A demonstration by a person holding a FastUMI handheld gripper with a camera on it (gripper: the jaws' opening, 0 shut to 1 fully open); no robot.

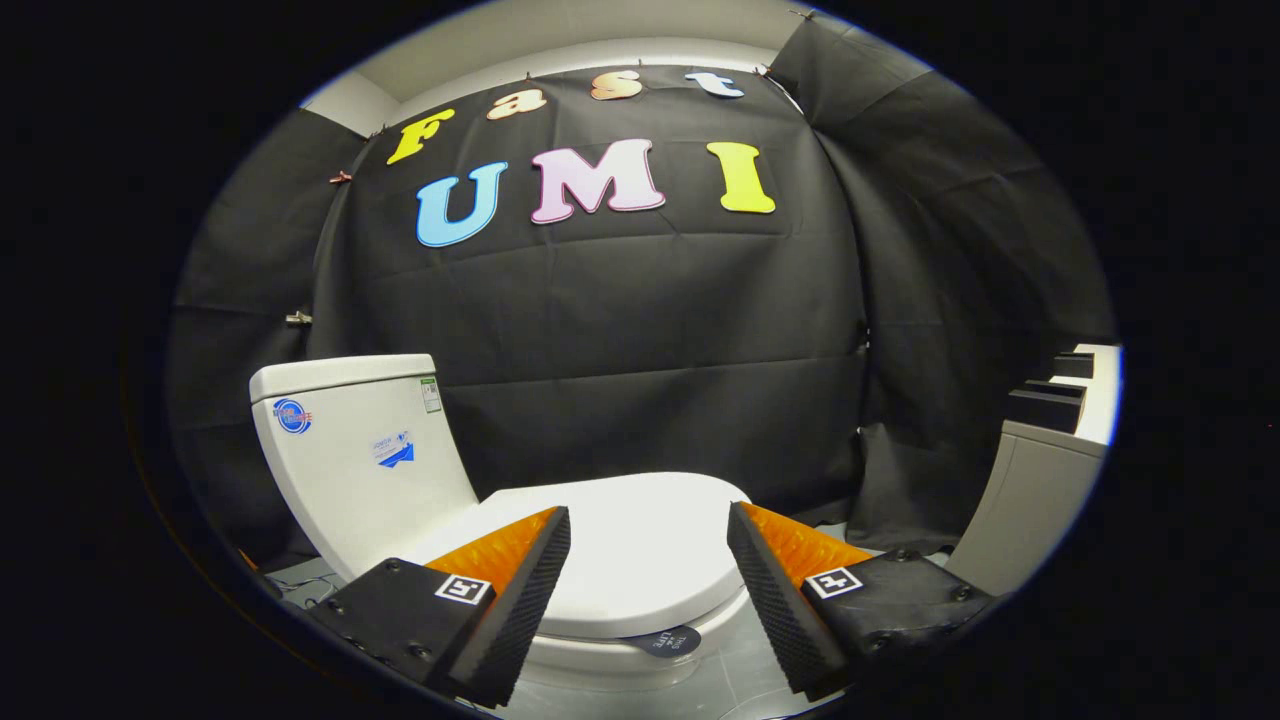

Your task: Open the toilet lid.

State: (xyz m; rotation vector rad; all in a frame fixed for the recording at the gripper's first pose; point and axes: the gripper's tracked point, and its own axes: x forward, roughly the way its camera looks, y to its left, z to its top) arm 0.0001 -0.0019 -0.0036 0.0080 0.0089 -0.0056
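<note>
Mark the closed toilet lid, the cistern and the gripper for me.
Closed white plastic toilet lid (640, 550): gripper view, flat top, between the fingers.
White ceramic cistern (350, 450): gripper view, front face, left of the lid.
Gripper (648, 545): gripper view, midway between the fingertips, fingers spread open above the lid.

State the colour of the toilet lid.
White. The closed toilet lid shows plainly in the gripper view, between and just beyond the open gripper.
</note>
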